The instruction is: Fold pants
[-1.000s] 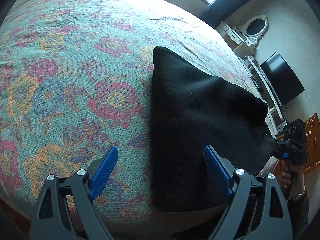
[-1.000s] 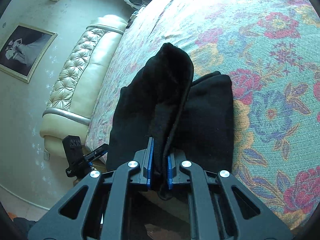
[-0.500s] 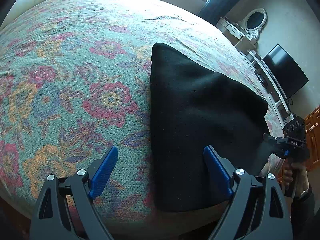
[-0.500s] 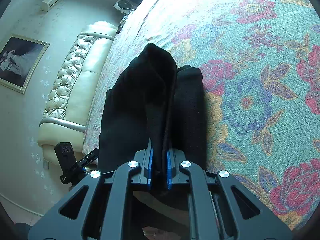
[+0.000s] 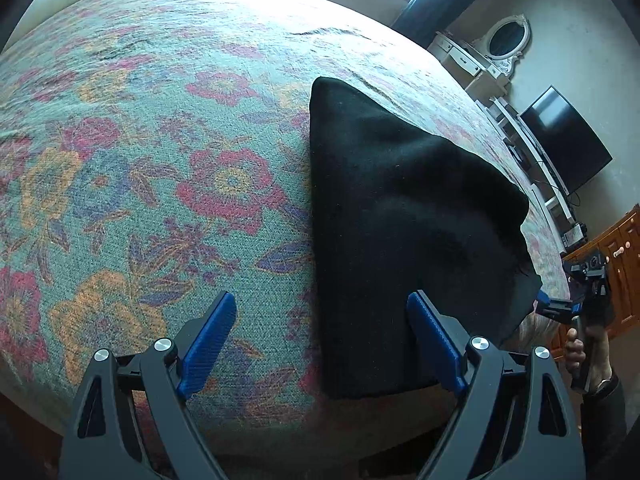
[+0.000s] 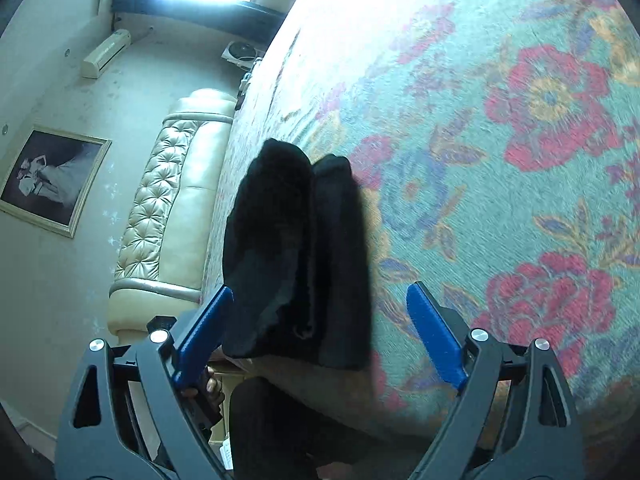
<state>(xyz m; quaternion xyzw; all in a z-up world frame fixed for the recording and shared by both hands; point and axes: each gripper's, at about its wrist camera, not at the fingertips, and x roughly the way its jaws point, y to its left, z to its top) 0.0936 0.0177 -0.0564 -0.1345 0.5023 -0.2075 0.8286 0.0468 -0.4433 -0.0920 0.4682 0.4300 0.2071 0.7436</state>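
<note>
- Black pants — lying folded in a compact stack near the bed's front edge; folding appearing nearly finished.
- Right hand-held gripper — jaws opening, releasing the pants.
- Left hand-held gripper — hovering wide open, gripping nothing.

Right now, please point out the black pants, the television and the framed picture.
black pants (image 5: pixel 400 208), left wrist view, middle of the folded cloth
television (image 5: pixel 566 140), left wrist view, dark screen
framed picture (image 6: pixel 50 178), right wrist view, centre of the print

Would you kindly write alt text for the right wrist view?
Folded black pants lie on a floral bedspread near the bed's edge, between the opening jaws of the right gripper, whose blue pads do not press them. A cream tufted headboard stands behind.
</note>
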